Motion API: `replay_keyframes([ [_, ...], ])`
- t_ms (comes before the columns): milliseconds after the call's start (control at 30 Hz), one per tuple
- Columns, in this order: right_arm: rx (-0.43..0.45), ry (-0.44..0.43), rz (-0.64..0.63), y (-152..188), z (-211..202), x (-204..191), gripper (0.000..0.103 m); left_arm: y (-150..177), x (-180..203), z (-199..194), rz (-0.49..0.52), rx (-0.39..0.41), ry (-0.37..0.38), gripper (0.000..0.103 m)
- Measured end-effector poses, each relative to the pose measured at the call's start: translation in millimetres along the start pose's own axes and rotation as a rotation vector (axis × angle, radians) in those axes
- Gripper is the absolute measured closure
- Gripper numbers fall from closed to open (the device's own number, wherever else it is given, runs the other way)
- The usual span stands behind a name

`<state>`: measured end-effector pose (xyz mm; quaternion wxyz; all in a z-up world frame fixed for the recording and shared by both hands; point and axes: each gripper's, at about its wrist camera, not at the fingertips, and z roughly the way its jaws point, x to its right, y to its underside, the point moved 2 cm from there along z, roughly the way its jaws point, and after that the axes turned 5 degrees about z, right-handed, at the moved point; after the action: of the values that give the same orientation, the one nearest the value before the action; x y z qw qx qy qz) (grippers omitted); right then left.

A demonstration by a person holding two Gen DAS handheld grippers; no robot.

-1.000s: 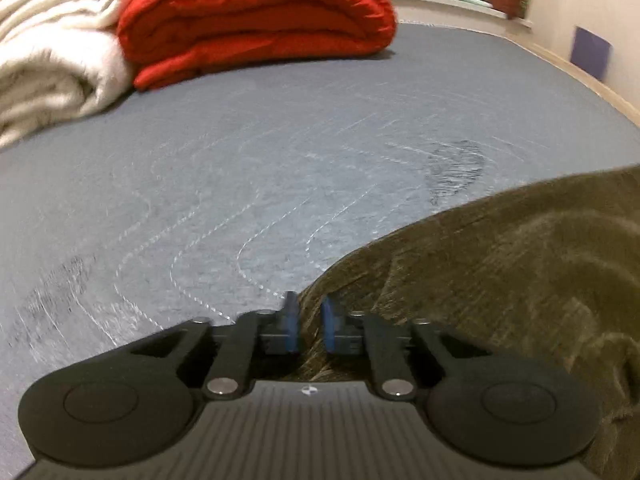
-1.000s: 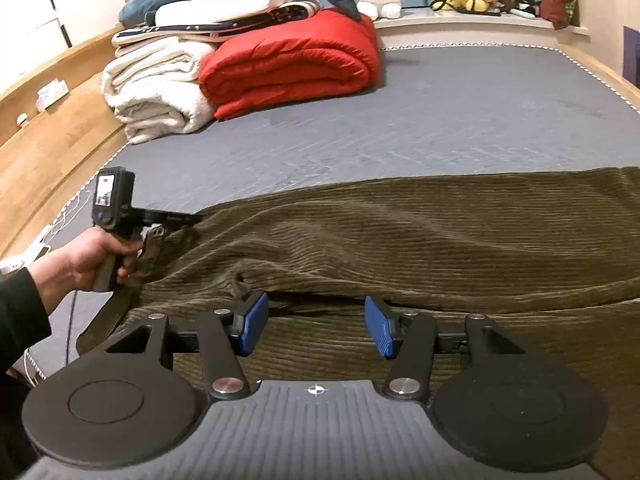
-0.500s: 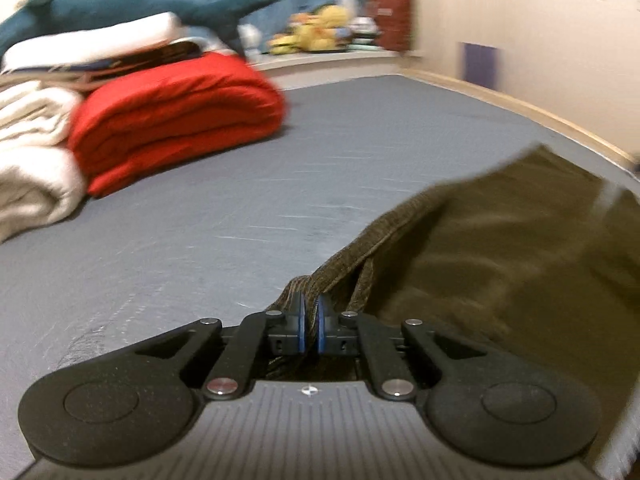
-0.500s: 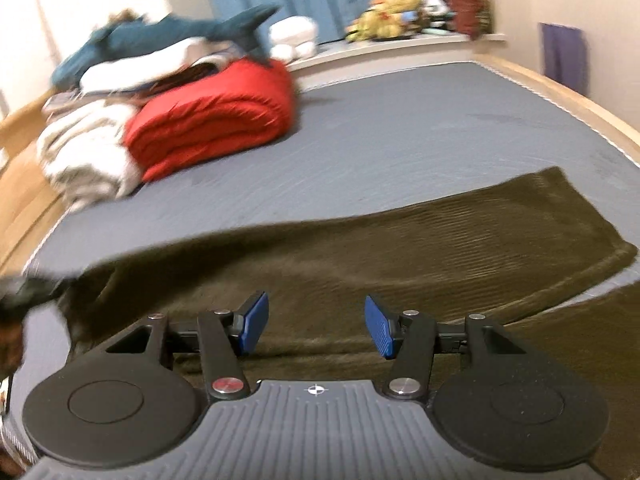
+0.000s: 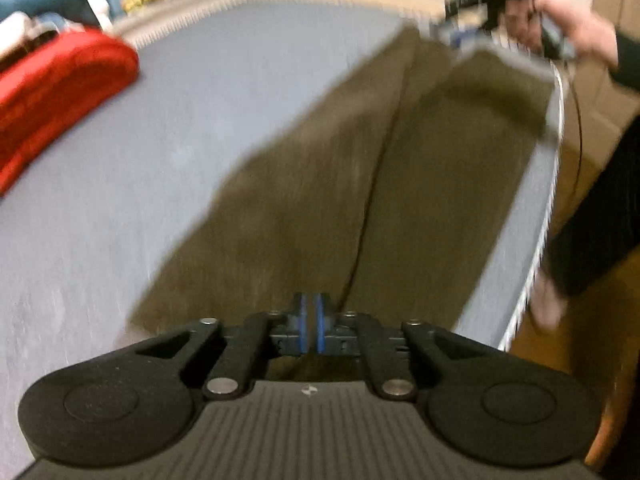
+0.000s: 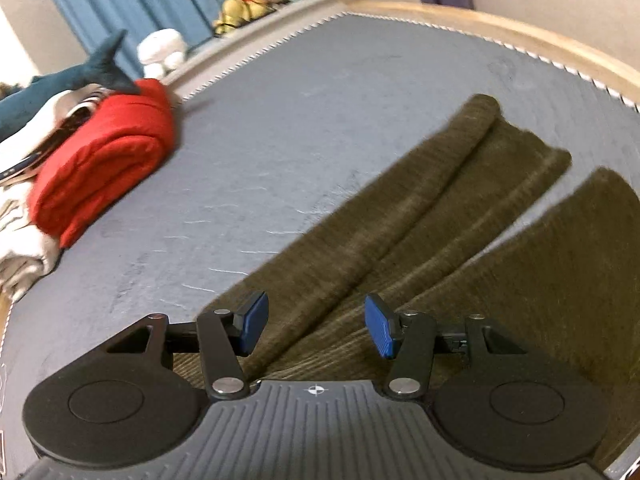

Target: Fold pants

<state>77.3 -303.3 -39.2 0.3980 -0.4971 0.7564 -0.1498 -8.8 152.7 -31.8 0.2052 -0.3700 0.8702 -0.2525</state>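
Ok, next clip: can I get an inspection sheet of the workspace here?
Surface: grey mattress in a wooden bed frame.
Job's things: olive corduroy pants spread flat, legs side by side.
Clutter: red quilt, white blankets, shark plush, piled at one end.
Grippers: left gripper jaws opening, narrow gap, no cloth seen between; right gripper open, empty, over the pants.
Cables: thin dark cable hanging below the person's hand.
Surroundings: blue curtain, plush toys on a ledge.

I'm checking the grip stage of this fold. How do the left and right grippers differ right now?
The left gripper has its blue pads nearly together, opening slightly, nothing visible between them; the right gripper stands wide open and empty. Both hover over the olive corduroy pants on the grey bed.
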Motion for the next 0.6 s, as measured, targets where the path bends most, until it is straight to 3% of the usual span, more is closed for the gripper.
replay_keyframes([
  [100, 0.001, 0.023, 0.016, 0, 8, 0, 0.047, -21, 13, 13, 0.025, 0.041, -0.063, 0.056],
  [300, 0.009, 0.042, 0.014, -5, 22, 5, 0.047, -31, 33, 69, 0.086, -0.025, -0.06, 0.05],
  [433, 0.021, 0.057, -0.016, -8, 29, 10, 0.047, -33, 16, 87, -0.044, -0.034, -0.051, 0.042],
  [600, 0.026, 0.09, -0.011, -14, 44, 19, 0.047, -46, 17, 100, -0.074, -0.053, -0.123, 0.032],
])
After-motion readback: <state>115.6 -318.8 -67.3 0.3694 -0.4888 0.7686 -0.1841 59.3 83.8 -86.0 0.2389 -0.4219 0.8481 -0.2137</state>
